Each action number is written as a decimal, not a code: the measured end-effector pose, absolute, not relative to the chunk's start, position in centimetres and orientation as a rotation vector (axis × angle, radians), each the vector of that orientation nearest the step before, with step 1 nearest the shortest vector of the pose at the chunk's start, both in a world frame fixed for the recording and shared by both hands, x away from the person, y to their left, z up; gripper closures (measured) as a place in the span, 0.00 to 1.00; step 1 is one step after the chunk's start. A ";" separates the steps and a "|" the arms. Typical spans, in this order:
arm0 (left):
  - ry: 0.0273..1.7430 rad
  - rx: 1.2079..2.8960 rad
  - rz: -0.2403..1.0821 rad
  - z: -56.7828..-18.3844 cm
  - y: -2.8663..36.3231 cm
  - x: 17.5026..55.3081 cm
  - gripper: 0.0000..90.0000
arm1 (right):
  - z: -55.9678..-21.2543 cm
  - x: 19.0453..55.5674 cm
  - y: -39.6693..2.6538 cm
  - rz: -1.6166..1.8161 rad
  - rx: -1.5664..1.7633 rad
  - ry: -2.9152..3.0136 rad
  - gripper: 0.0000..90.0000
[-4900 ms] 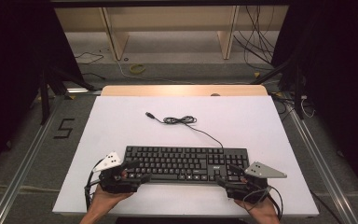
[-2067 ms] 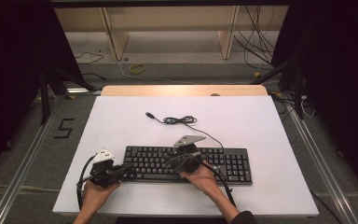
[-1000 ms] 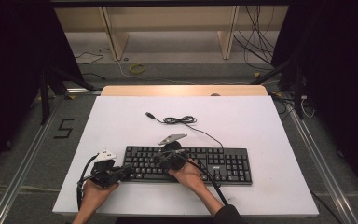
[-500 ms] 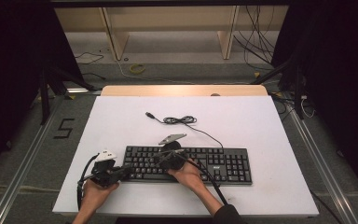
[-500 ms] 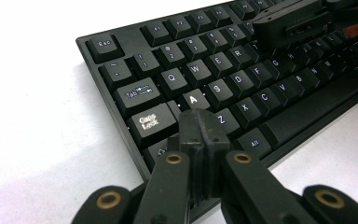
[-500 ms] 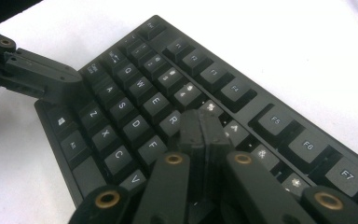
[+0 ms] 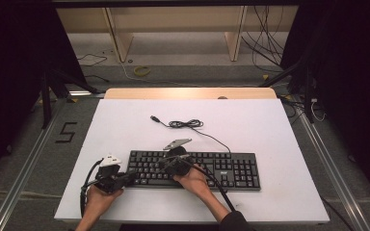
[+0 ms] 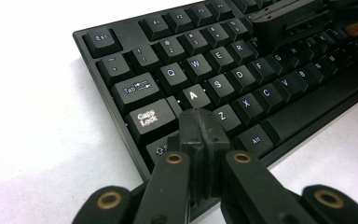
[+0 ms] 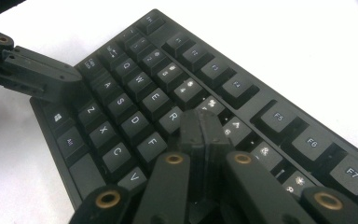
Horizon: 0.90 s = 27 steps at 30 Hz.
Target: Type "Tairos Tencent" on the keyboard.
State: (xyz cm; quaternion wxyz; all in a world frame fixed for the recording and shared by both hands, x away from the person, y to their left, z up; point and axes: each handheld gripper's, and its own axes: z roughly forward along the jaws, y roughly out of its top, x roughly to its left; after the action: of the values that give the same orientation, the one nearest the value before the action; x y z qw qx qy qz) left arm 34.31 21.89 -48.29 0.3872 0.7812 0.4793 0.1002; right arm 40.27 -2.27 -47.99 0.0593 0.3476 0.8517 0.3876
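Resting over the left end of a black full-size plastic computer keyboard (image 7: 192, 168): left gripper (image 8: 201, 128), black, two-jaw, hand-held. Jaws pressed together, nothing between them. In the left gripper view the closed tips sit low over the bottom-left keys, between Caps Lock and Z; whether they touch a key cannot be told.

Right gripper (image 9: 201, 128), same make, grey three-cornered plate on top. Jaws likewise closed flat against each other, holding nothing. In the right gripper view the tips lie over the upper rows just right of the R key; contact with a key cannot be told. The left gripper appears there at the keyboard's far-left corner.

Keyboard: lies flat near the front edge of the white rectangular table top (image 7: 270, 120), long side parallel to that edge. Its thin black cable (image 7: 188, 124) runs from the back edge to a loose coil and a free plug further up the table.

Hands: left hand (image 7: 99, 199) at the keyboard's left end; right hand (image 7: 192, 180) over the left-centre keys.

Change against earlier pictures: about five seconds ago the grippers sat at opposite ends of the keyboard; the right one has since crossed leftward to the letter block. Over the last second both are unmoved, jaws unchanged, keyboard in the same place.
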 end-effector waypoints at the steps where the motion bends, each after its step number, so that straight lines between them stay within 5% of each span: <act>1: 1.220 1.988 0.255 -48.3 21.9 34.3 0.99 | -48.0 40.3 -2.3 1.174 1.053 2.579 1.00; 12: 1.217 1.981 0.257 -48.2 21.9 34.3 0.99 | -47.9 40.2 -2.4 1.190 1.079 2.574 1.00; 13: 1.163 1.883 0.276 -47.2 22.1 34.2 0.99 | -47.9 40.2 -2.4 1.190 1.079 2.574 1.00; 14: 1.163 1.883 0.276 -47.2 22.1 34.2 0.81 | -47.9 40.2 -2.4 1.190 1.079 2.574 1.00; 15: 1.163 1.883 0.276 -47.2 22.1 34.2 0.81 | -46.3 39.6 -4.5 1.342 1.088 2.513 1.00; 16: 1.163 1.883 0.276 -47.2 22.1 34.2 0.81 | -46.3 39.6 -4.5 1.342 1.088 2.513 0.83; 21: 1.161 1.878 0.276 -47.2 22.1 34.2 0.81 | -46.3 39.6 -4.5 1.342 1.088 2.513 0.83; 27: 1.186 1.839 0.282 -47.1 22.0 34.6 0.69 | -45.8 38.9 -5.7 1.388 1.072 2.487 0.60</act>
State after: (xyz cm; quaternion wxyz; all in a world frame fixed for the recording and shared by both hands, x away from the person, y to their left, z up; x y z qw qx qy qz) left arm 34.61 22.03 -47.08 0.4507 0.7440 0.4799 0.1143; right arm 38.85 -5.74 -45.76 0.0493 0.3519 0.8161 0.4557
